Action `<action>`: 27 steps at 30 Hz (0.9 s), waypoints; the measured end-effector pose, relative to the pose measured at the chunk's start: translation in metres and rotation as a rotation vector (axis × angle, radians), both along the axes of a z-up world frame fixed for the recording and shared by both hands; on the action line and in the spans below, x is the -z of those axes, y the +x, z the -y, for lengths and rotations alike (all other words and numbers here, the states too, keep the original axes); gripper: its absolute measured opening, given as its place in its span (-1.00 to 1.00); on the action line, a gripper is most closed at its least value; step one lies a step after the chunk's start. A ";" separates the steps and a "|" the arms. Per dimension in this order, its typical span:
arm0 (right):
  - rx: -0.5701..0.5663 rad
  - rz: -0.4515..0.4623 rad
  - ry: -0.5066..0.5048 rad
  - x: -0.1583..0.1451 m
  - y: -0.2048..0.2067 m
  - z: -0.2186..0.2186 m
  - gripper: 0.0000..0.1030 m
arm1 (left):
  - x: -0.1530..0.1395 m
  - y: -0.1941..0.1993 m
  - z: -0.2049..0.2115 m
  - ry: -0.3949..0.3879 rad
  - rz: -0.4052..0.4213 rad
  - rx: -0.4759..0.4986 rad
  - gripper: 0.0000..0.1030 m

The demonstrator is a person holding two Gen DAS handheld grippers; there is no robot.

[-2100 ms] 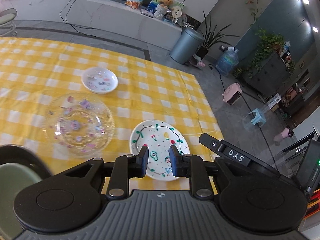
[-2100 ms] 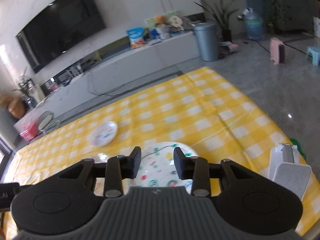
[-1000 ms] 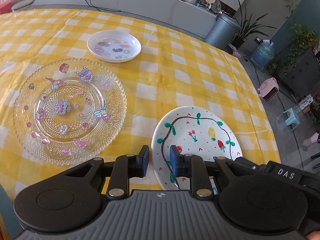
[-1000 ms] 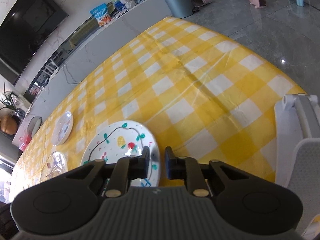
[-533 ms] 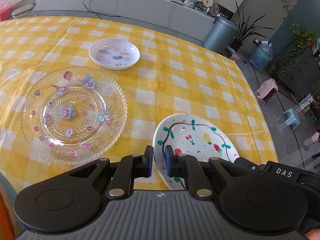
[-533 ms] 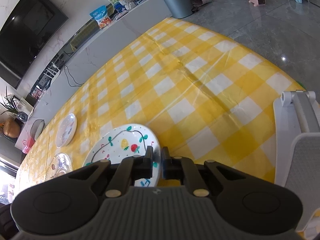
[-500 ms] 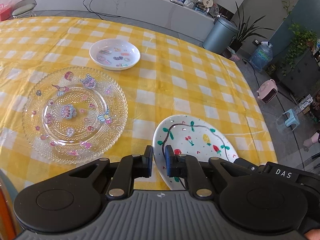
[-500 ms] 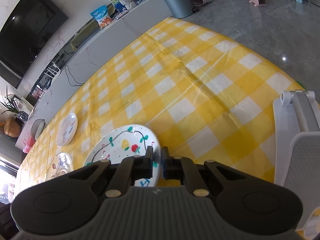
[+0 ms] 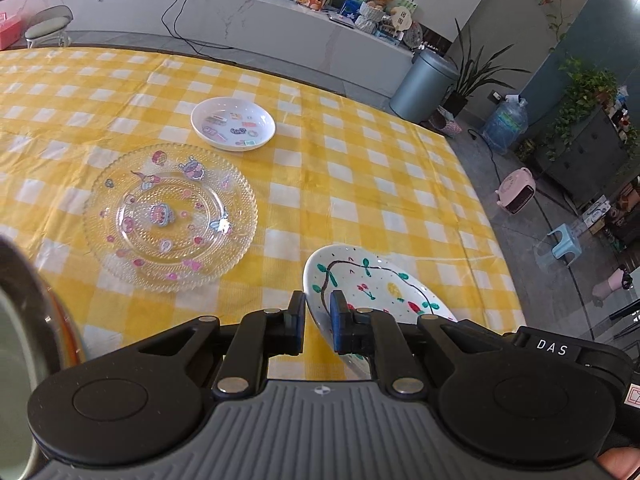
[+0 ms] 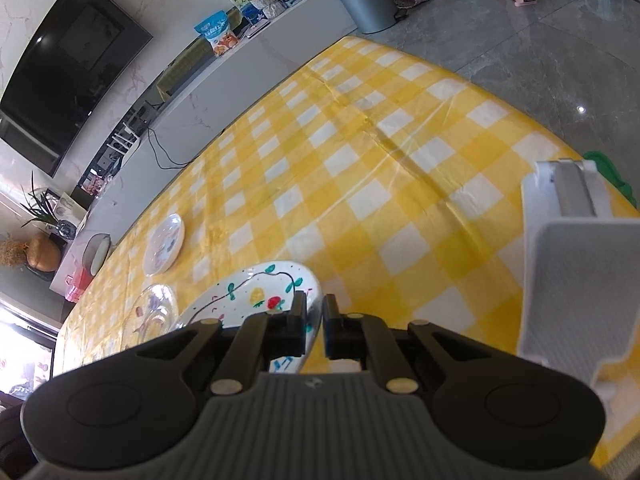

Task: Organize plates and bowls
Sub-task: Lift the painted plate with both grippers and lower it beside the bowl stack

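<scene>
Both tongs are now clamped on the white ceramic plate painted with a green vine and small fruits (image 9: 372, 284) — the left tongs (image 9: 318, 322) on its near-left rim, their jaws having just closed in on it, and the right tongs (image 10: 315, 326) pinched nearly together on its right rim. A second ago the plate lay flat on the yellow-and-white checked table (image 9: 360, 168); now it sits tilted, its near edge raised off the cloth, so the lift looks under way. The clear beaded glass plate with cartoon stickers (image 9: 170, 216) and the small white bowl with stickers (image 9: 233, 122) rest untouched beyond — likely stacking targets.
</scene>
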State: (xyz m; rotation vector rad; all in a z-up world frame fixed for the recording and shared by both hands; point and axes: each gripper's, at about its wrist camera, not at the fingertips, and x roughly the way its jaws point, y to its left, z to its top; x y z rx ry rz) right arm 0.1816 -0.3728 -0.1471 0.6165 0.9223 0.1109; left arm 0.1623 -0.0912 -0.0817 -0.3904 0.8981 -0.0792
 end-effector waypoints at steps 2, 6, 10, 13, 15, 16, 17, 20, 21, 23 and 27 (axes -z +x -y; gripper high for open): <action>-0.003 -0.003 0.004 -0.003 -0.007 0.000 -0.89 | -0.003 -0.007 -0.001 0.001 0.003 0.000 -0.74; -0.008 -0.008 0.022 -0.007 -0.019 0.000 -0.89 | -0.006 -0.019 -0.005 0.005 0.004 -0.010 -0.74; -0.019 -0.027 0.047 -0.004 -0.029 -0.004 -0.89 | -0.005 -0.027 -0.011 0.009 -0.006 -0.025 -0.74; -0.033 -0.048 0.064 0.000 -0.035 -0.008 -0.89 | -0.004 -0.034 -0.015 0.021 -0.009 -0.034 -0.74; -0.035 -0.065 0.071 0.002 -0.038 -0.009 -0.89 | -0.003 -0.038 -0.015 0.026 -0.014 -0.037 -0.74; -0.038 -0.067 0.066 0.001 -0.039 -0.011 -0.89 | -0.001 -0.040 -0.015 0.028 -0.020 -0.038 -0.74; -0.042 -0.067 0.053 0.000 -0.040 -0.012 -0.89 | 0.000 -0.042 -0.015 0.030 -0.025 -0.037 -0.73; -0.056 -0.078 -0.013 -0.002 -0.041 -0.019 -0.88 | 0.005 -0.047 -0.012 0.048 -0.039 -0.032 -0.73; -0.060 -0.083 -0.031 -0.002 -0.042 -0.022 -0.88 | 0.007 -0.049 -0.012 0.053 -0.045 -0.032 -0.73; -0.067 -0.087 -0.057 -0.003 -0.043 -0.025 -0.88 | 0.010 -0.051 -0.013 0.050 -0.059 -0.029 -0.73; -0.074 -0.104 -0.094 -0.002 -0.045 -0.029 -0.88 | 0.016 -0.053 -0.013 0.055 -0.082 -0.028 -0.72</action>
